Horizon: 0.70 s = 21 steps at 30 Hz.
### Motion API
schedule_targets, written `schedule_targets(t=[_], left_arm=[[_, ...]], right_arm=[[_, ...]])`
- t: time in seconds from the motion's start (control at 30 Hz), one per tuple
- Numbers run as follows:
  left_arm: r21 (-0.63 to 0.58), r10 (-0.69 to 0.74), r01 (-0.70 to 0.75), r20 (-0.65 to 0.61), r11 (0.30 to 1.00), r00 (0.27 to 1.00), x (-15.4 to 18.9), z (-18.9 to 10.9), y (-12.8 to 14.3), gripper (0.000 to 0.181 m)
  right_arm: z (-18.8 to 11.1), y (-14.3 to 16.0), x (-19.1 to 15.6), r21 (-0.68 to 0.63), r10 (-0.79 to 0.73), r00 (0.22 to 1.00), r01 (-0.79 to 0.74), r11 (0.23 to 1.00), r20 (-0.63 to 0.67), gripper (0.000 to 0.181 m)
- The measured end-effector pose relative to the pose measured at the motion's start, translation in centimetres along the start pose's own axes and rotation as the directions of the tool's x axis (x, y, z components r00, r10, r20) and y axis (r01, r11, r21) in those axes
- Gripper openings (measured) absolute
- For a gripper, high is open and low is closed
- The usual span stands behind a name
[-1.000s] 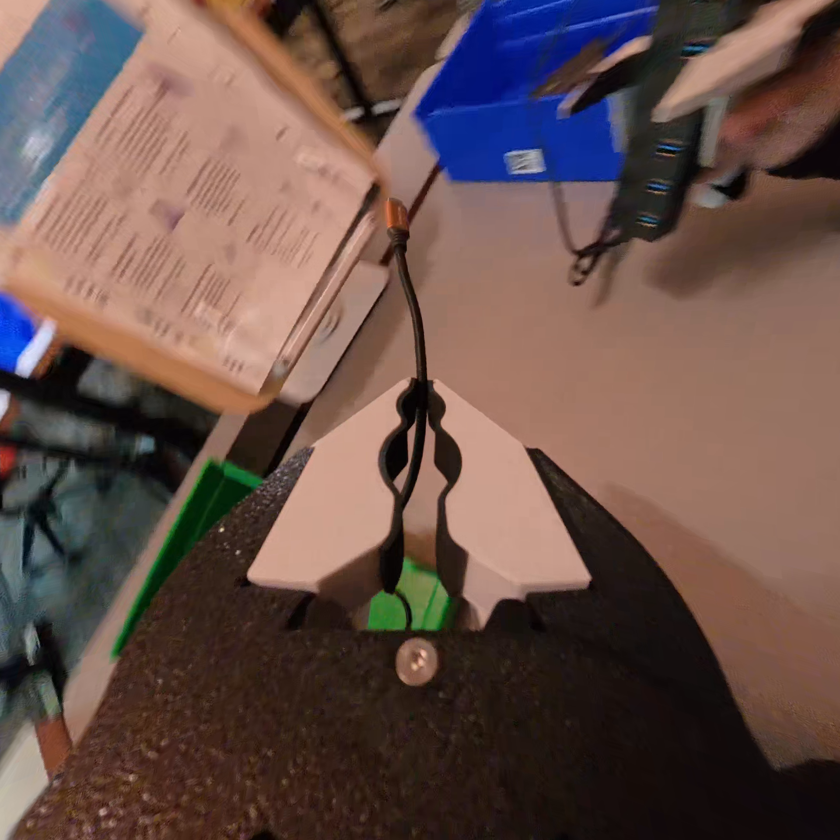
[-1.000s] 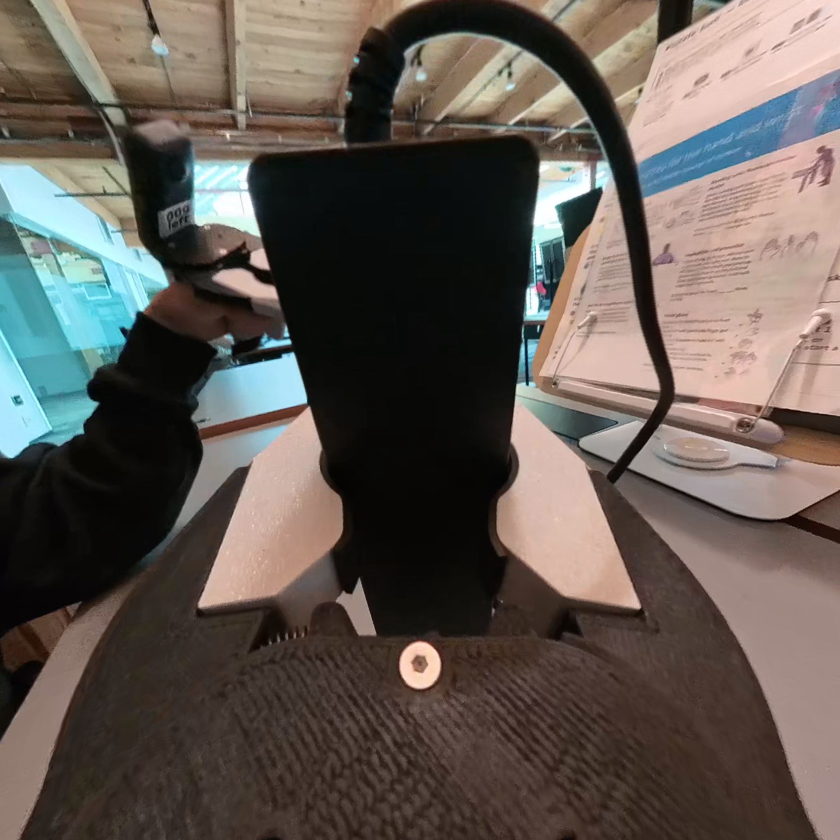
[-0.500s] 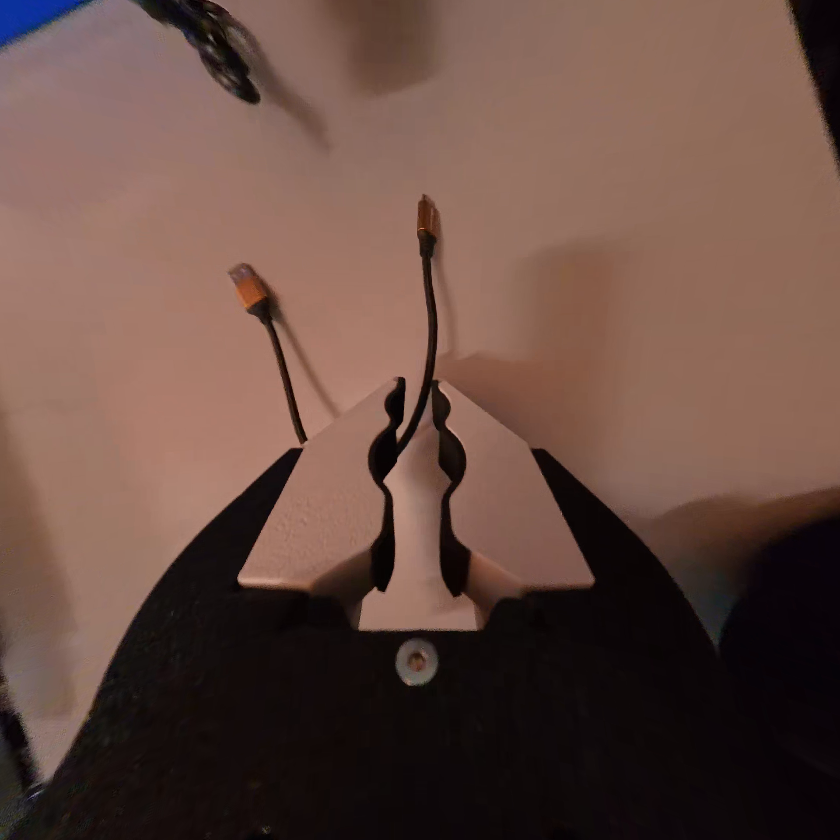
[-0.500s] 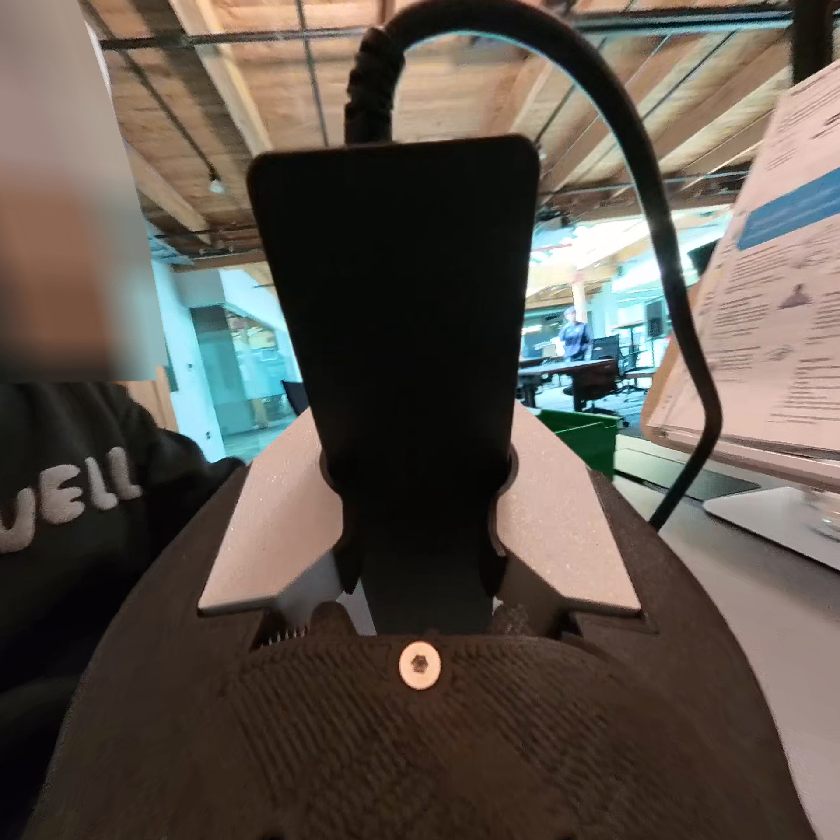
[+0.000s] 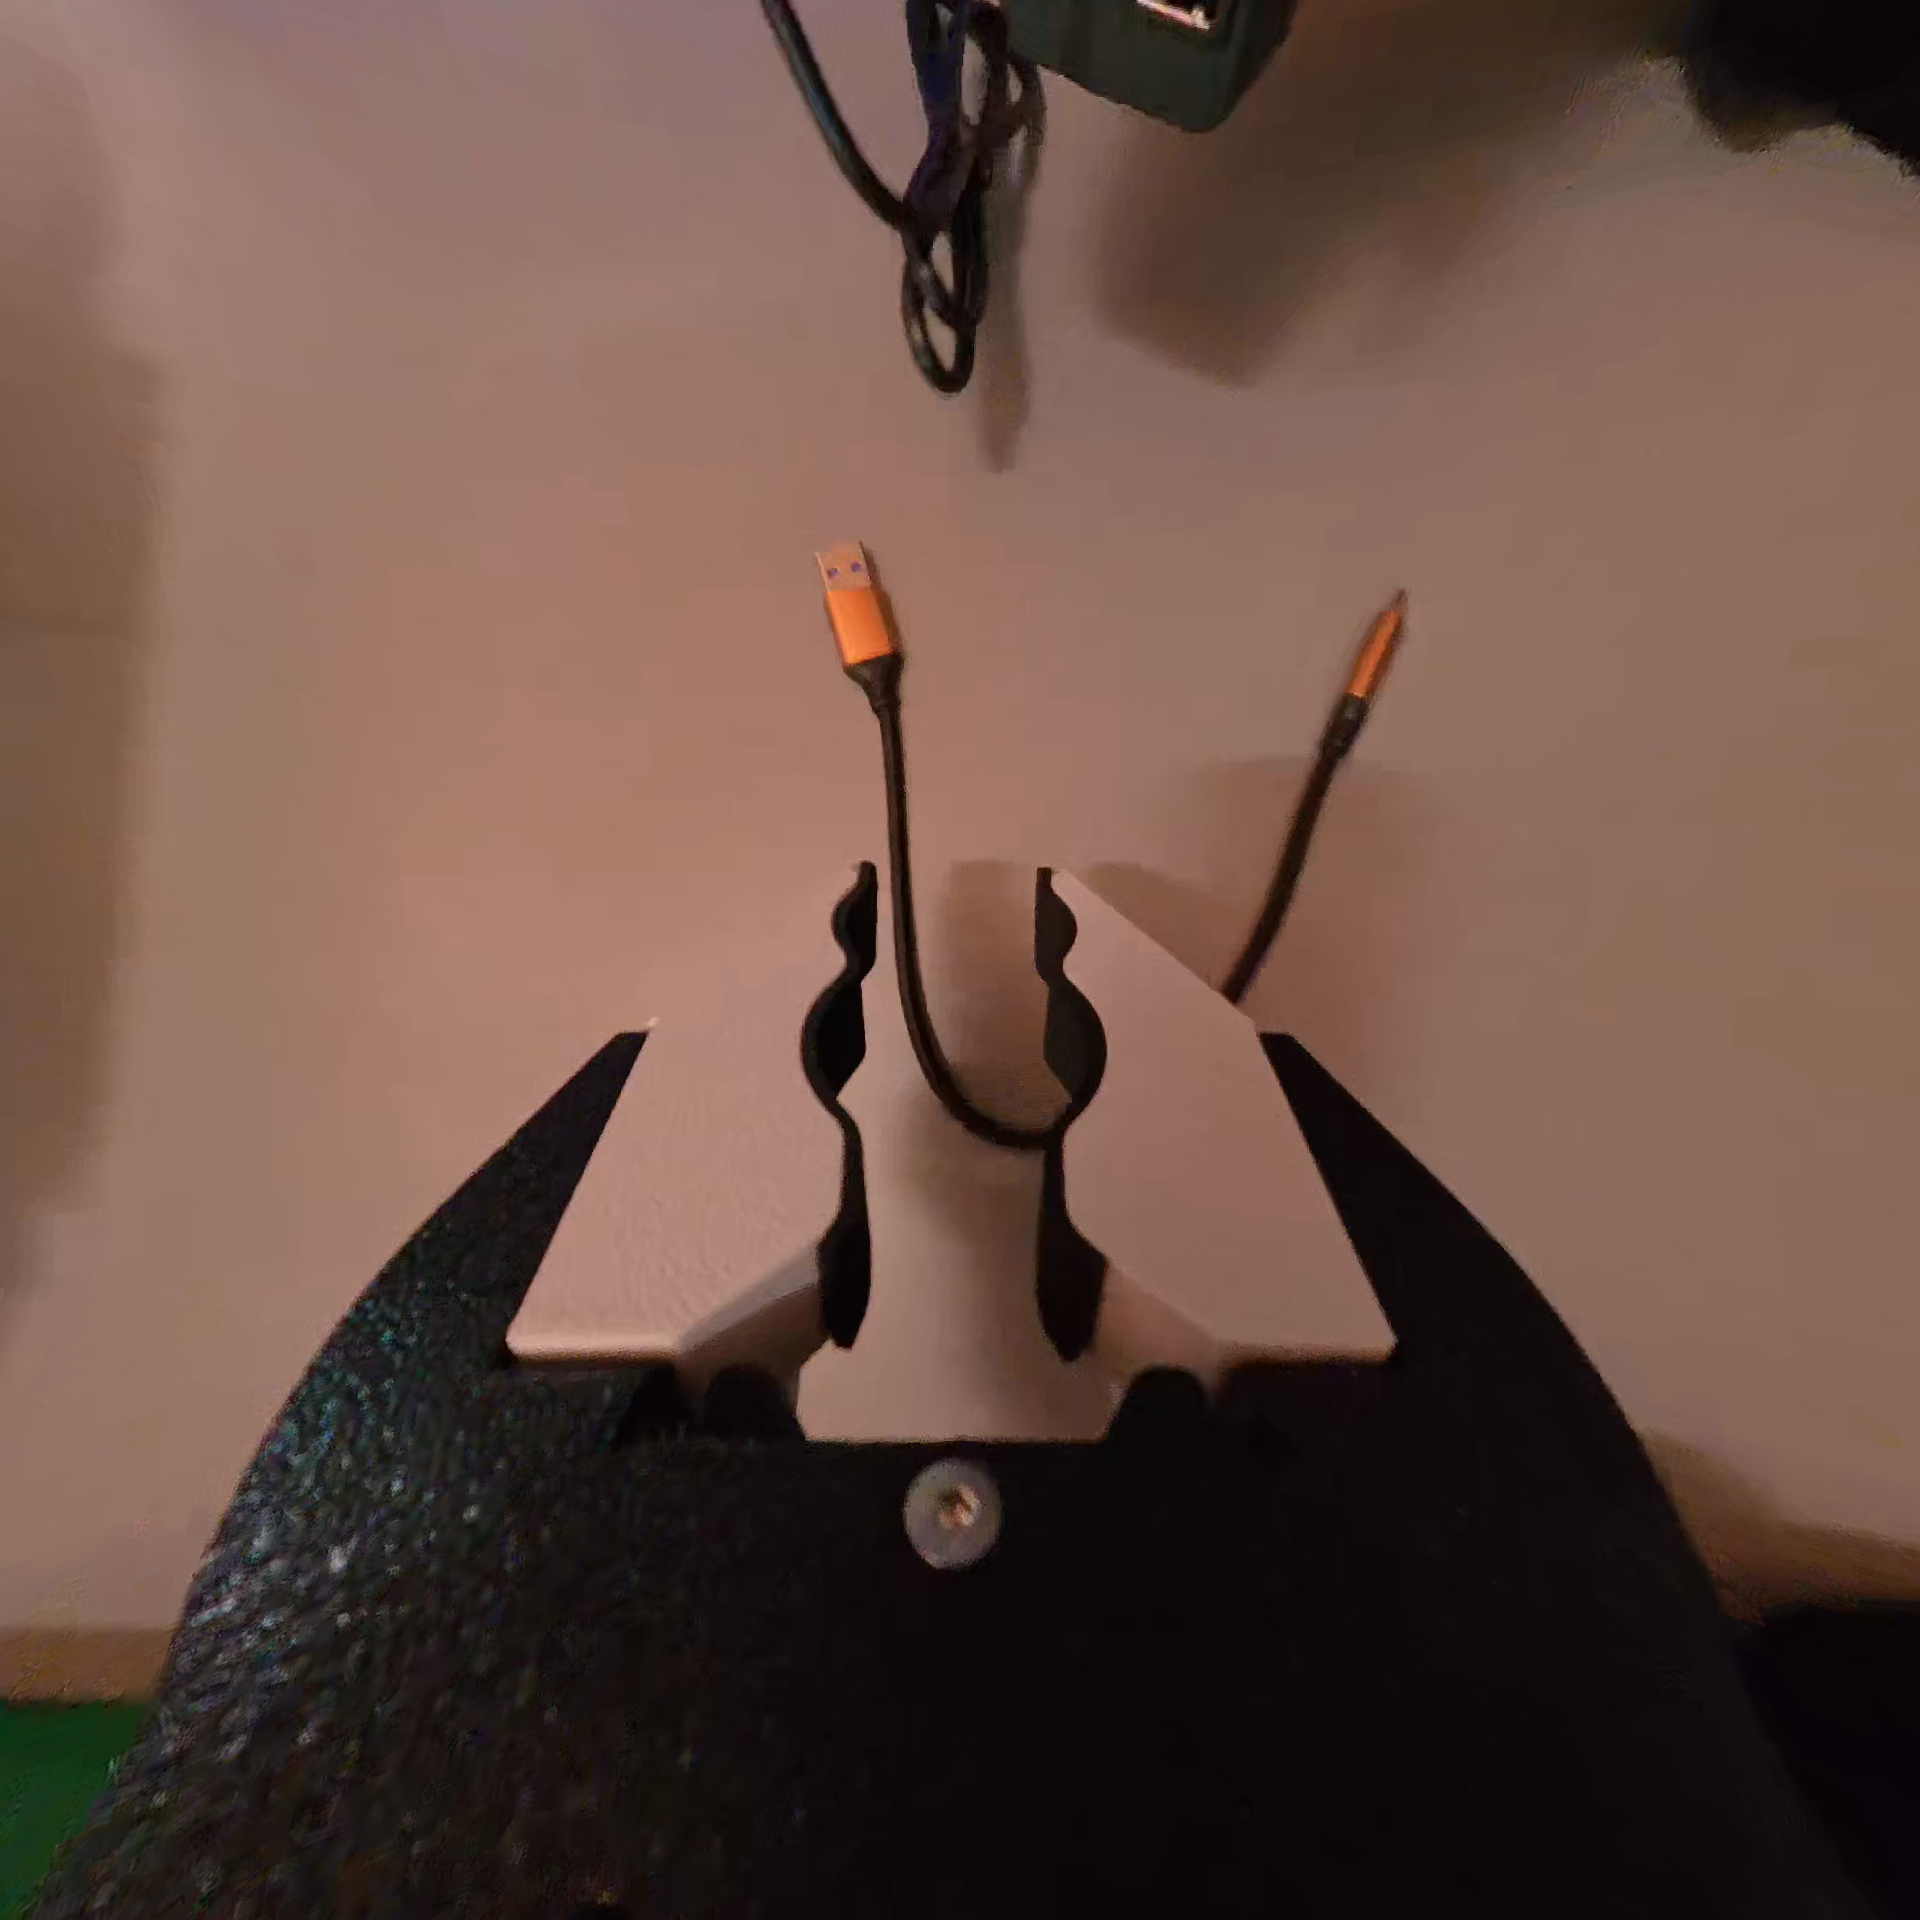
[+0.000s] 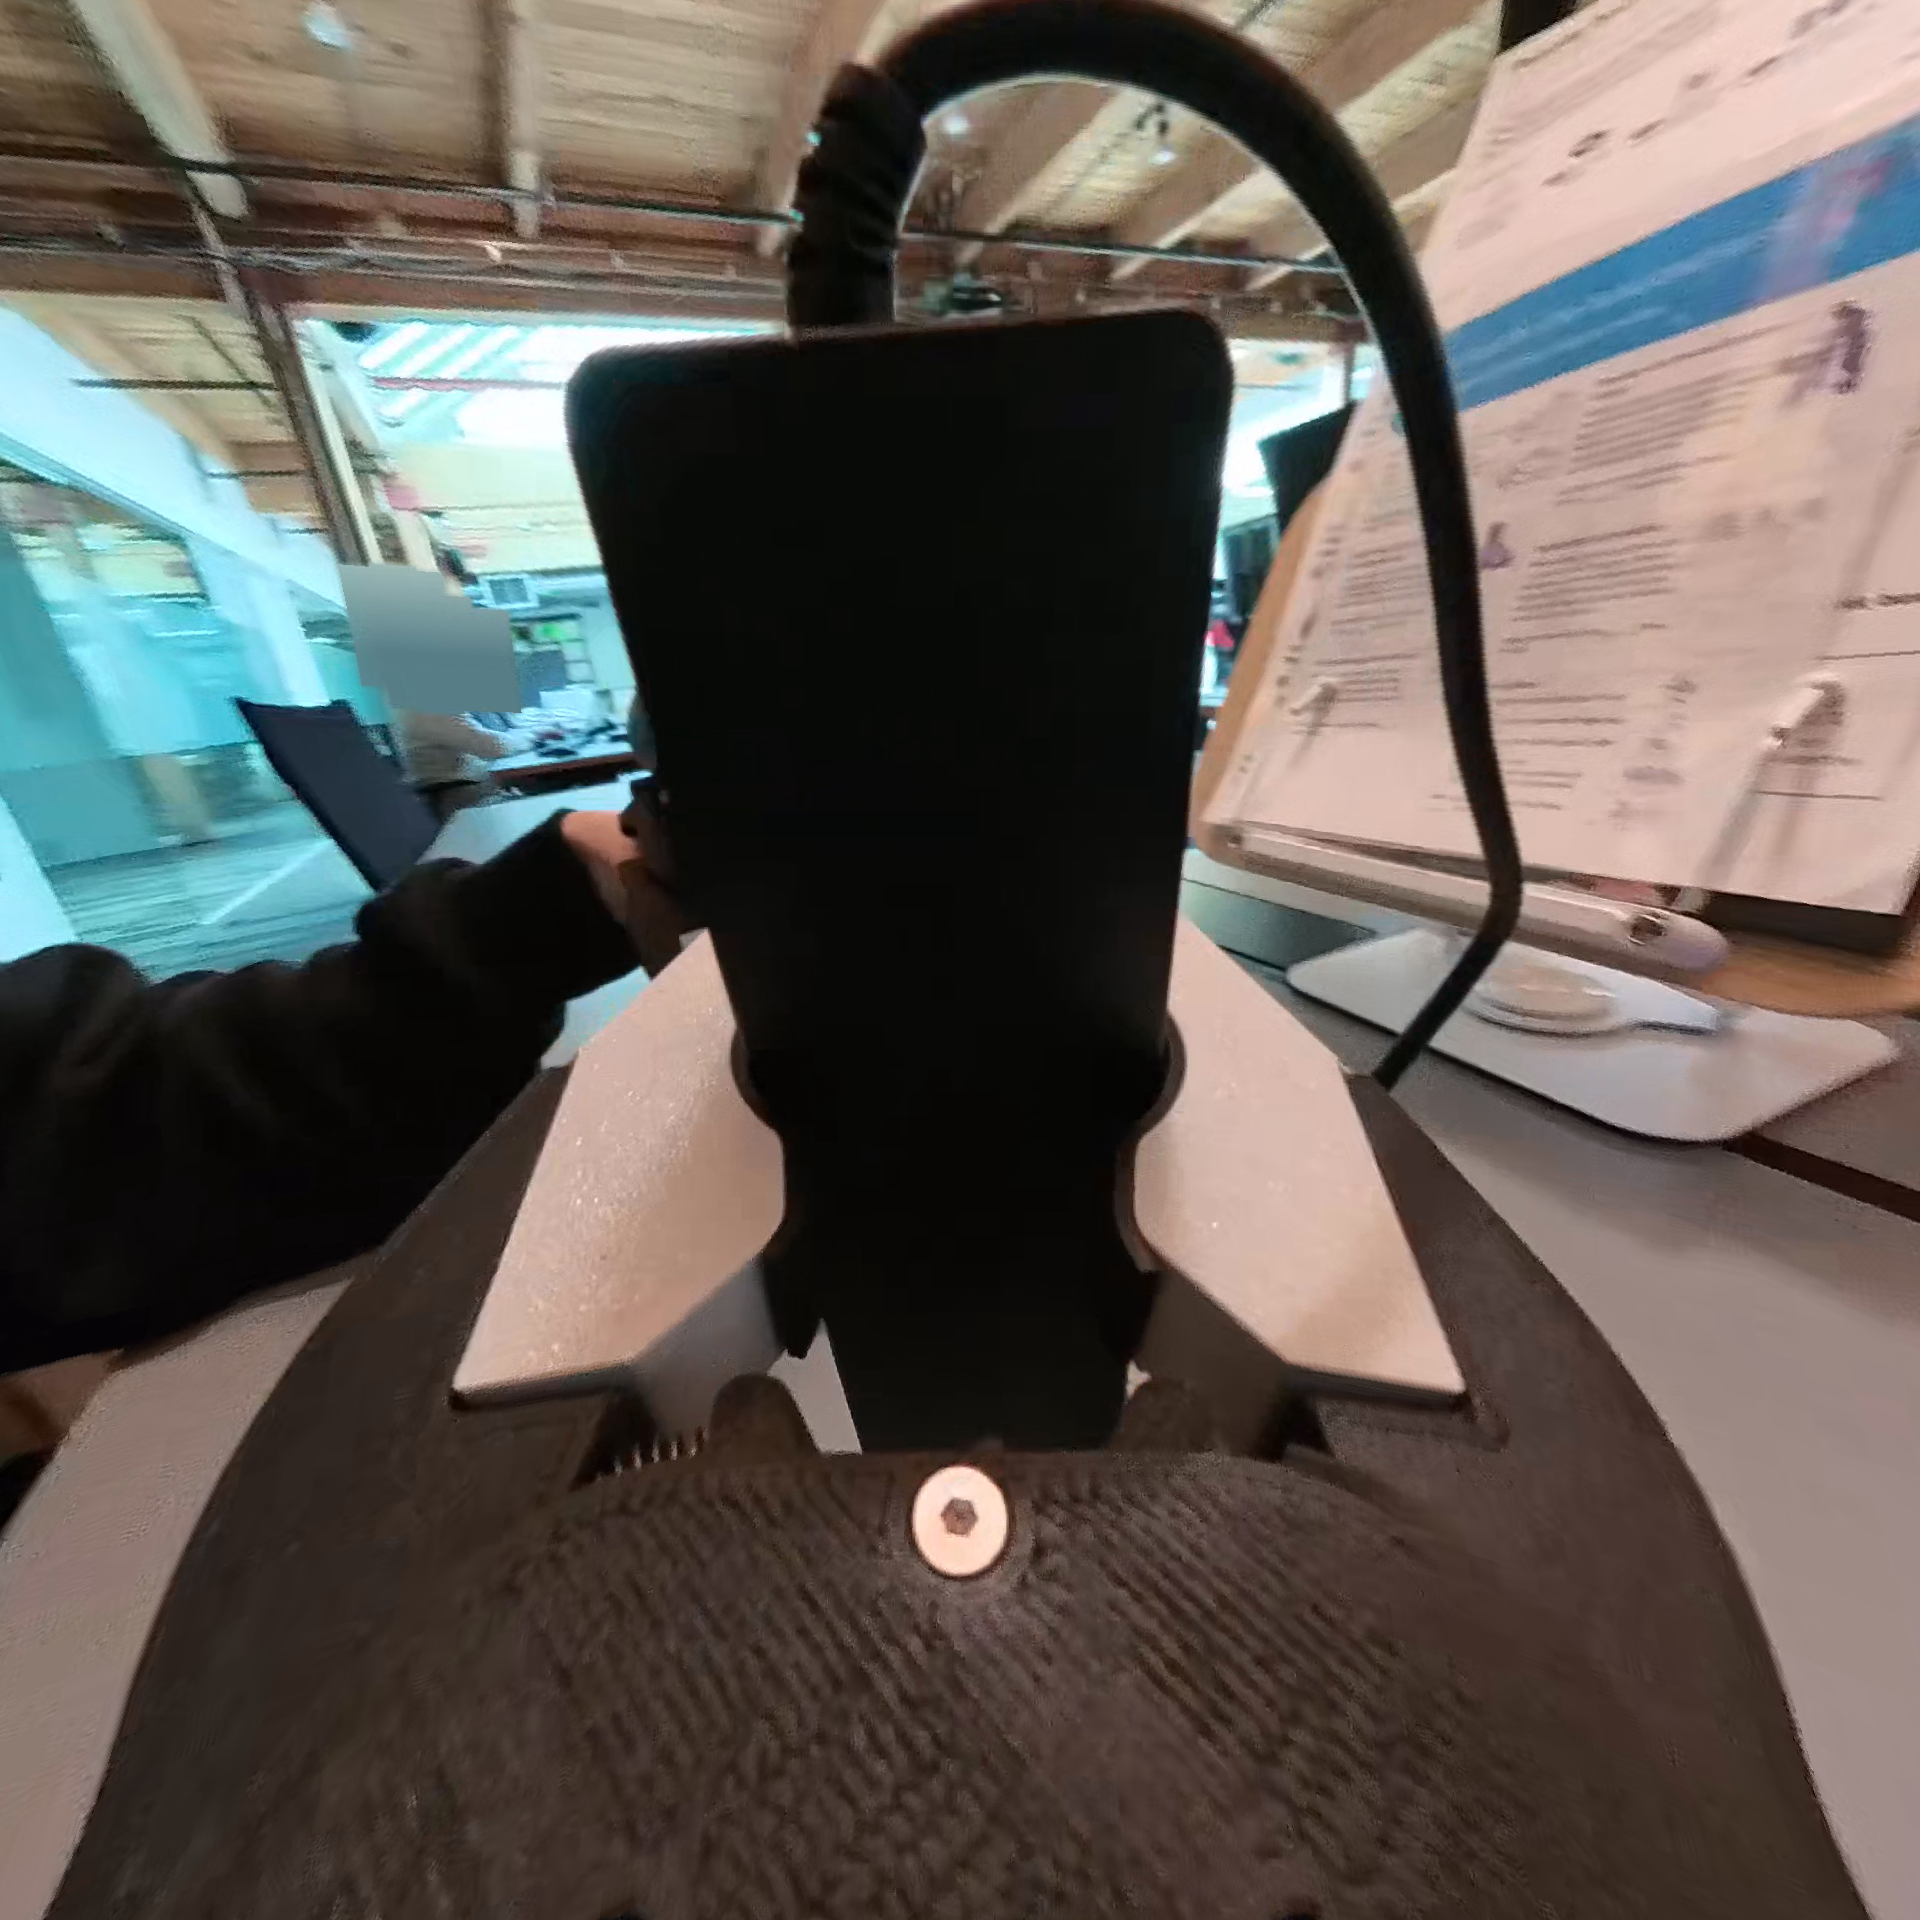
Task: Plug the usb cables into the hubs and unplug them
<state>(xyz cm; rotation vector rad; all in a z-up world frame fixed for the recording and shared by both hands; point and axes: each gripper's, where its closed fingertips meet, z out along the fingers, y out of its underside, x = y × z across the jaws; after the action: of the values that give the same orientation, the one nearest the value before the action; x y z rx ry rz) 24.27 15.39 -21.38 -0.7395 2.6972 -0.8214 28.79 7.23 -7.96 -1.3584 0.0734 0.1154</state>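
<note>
In the left wrist view, a short black USB cable (image 5: 902, 883) with orange plugs lies on the pale table (image 5: 416, 727). Its wide plug (image 5: 854, 623) points away and its thin plug (image 5: 1374, 649) lies to the right. My left gripper (image 5: 954, 878) is open just above the table, with the cable running loose between its fingers. My right gripper (image 6: 951, 987) is shut on a black USB hub (image 6: 904, 675) and holds it upright, with the hub's thick cable (image 6: 1434, 468) arching over to the right. The hub's end (image 5: 1132, 52) and bundled cable (image 5: 945, 208) hang at the top of the left wrist view.
A document stand with printed sheets (image 6: 1662, 520) on a white base (image 6: 1662, 1081) stands at the right. A dark sleeve (image 6: 260, 1091) reaches in from the left. A green bin corner (image 5: 52, 1787) shows at the lower left.
My left gripper has swung down to the table and opened, letting go of the cable, which now lies flat. My right gripper still holds the hub.
</note>
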Motion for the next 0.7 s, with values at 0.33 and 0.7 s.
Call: schedule_targets(t=[0.33,0.7], left_arm=[[-0.114,0.080,-0.067,0.112,0.991,0.990,-1.3,5.4,-0.1,0.025],[0.024,-0.046,0.045,0.044,0.999,0.998,-1.0,6.6,-1.4,0.016]], right_arm=[[-0.1,1.0,0.8,-0.071,-0.027,0.999,0.024,0.997,-0.042,0.063],[-1.1,-0.9,-5.0,0.014,0.097,0.931,-0.108,0.994,0.352,0.063]])
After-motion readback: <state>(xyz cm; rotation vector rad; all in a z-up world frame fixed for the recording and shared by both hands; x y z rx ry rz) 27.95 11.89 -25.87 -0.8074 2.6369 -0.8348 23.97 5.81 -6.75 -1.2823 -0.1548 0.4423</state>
